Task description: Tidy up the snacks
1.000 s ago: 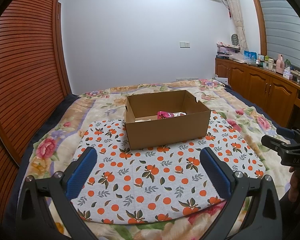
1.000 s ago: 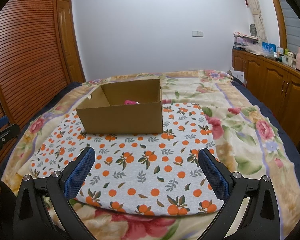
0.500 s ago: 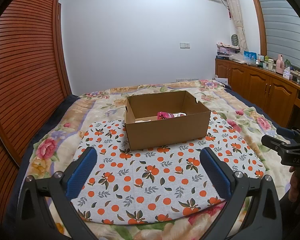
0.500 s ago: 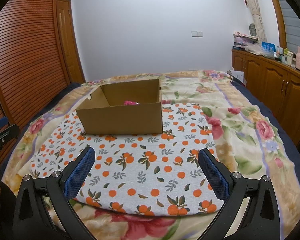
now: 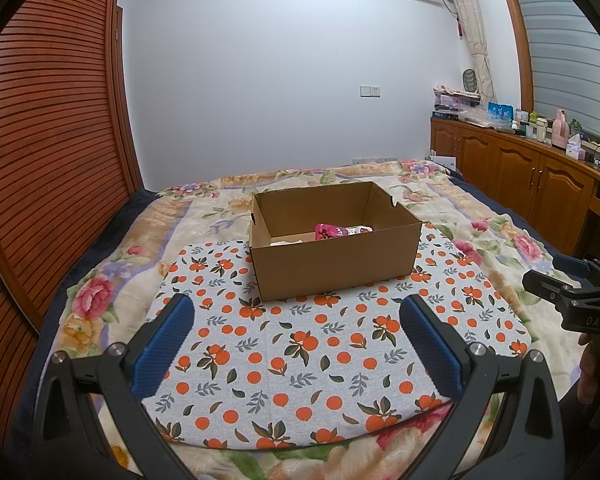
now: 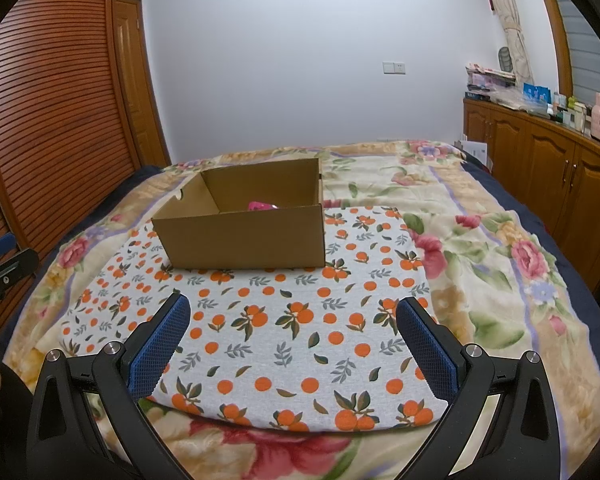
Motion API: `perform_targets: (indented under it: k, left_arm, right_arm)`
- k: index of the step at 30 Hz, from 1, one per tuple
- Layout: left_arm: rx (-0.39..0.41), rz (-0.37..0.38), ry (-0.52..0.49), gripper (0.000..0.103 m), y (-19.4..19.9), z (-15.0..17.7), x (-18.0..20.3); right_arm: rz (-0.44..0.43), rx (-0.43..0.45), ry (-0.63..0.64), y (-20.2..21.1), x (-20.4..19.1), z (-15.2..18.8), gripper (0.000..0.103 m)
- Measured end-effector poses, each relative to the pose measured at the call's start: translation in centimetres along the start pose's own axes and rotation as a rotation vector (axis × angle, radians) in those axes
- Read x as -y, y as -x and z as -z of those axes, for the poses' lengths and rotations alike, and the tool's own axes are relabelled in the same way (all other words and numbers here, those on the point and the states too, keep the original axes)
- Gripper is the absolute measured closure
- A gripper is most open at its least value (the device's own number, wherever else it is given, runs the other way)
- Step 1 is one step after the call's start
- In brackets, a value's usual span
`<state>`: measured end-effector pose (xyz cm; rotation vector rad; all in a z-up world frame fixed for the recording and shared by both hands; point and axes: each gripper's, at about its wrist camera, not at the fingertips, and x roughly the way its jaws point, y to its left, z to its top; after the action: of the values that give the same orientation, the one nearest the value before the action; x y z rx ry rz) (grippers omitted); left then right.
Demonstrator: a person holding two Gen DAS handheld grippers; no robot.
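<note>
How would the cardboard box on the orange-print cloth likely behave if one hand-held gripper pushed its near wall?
The cardboard box is open-topped with thin walls, so the pushed wall would probably flex. It looks light: only a pink packet and a few pale items show inside. Resting on the orange-print cloth over soft bedding, it may drag and bunch the cloth rather than slide cleanly.

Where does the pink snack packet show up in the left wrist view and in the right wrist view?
Left wrist view: the pink snack packet lies inside the cardboard box, right of the box's middle, just above the front wall.
Right wrist view: only the top of the packet peeks over the box's front wall, near the middle.
Shared landmark: the orange-print cloth under the box.
</note>
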<state>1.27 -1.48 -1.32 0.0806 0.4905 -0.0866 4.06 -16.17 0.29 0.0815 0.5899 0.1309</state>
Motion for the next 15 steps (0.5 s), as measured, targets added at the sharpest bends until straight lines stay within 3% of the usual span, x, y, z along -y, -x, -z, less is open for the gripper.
perform_targets:
  k: [15]
  left_arm:
    - [0.002, 0.0, -0.001, 0.0, 0.01, 0.03, 0.02]
  right_arm:
    - [-0.001, 0.001, 0.001, 0.02, 0.01, 0.01, 0.0]
